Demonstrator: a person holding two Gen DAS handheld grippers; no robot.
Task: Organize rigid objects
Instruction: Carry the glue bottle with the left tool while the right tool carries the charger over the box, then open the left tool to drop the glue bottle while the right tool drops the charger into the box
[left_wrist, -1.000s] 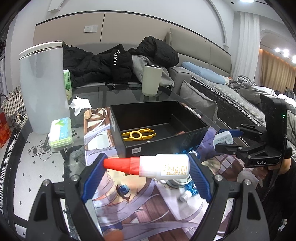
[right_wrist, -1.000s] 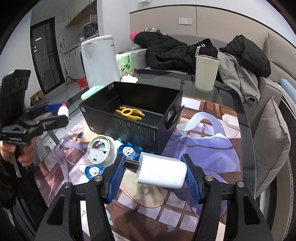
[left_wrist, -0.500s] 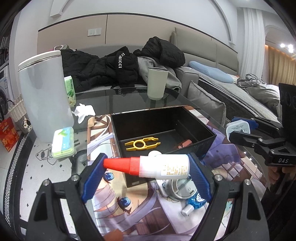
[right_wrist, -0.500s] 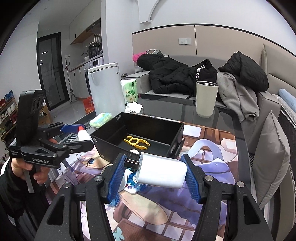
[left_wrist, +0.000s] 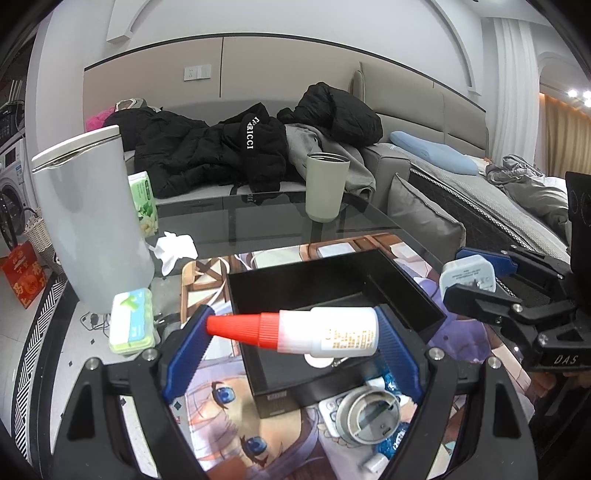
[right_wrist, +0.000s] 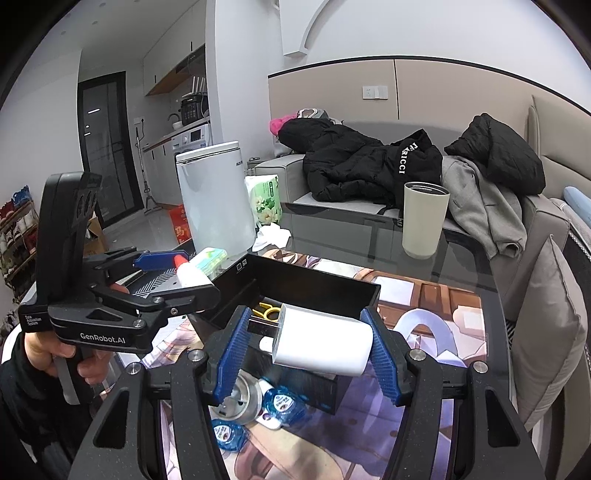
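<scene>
My left gripper (left_wrist: 291, 334) is shut on a white glue bottle with a red cap (left_wrist: 314, 332) and holds it sideways above the near end of the open black box (left_wrist: 402, 288). It also shows in the right wrist view (right_wrist: 173, 273). My right gripper (right_wrist: 306, 341) is shut on a white plug charger (right_wrist: 325, 341) and holds it above the box's near wall (right_wrist: 321, 284). The charger also shows in the left wrist view (left_wrist: 467, 273), at the box's right side. A yellow tool (right_wrist: 267, 310) lies inside the box.
A round metal lid (left_wrist: 367, 415) and blue wrapped items (right_wrist: 282, 400) lie on the printed mat in front of the box. A white bin (left_wrist: 92, 221), a green tissue pack (left_wrist: 142, 201), a wipes box (left_wrist: 131, 321) and a beige cup (left_wrist: 325, 186) stand around the glass table.
Both grippers have risen and moved forward over the black box, each still holding its object. The box now sits lower and closer in both views.
</scene>
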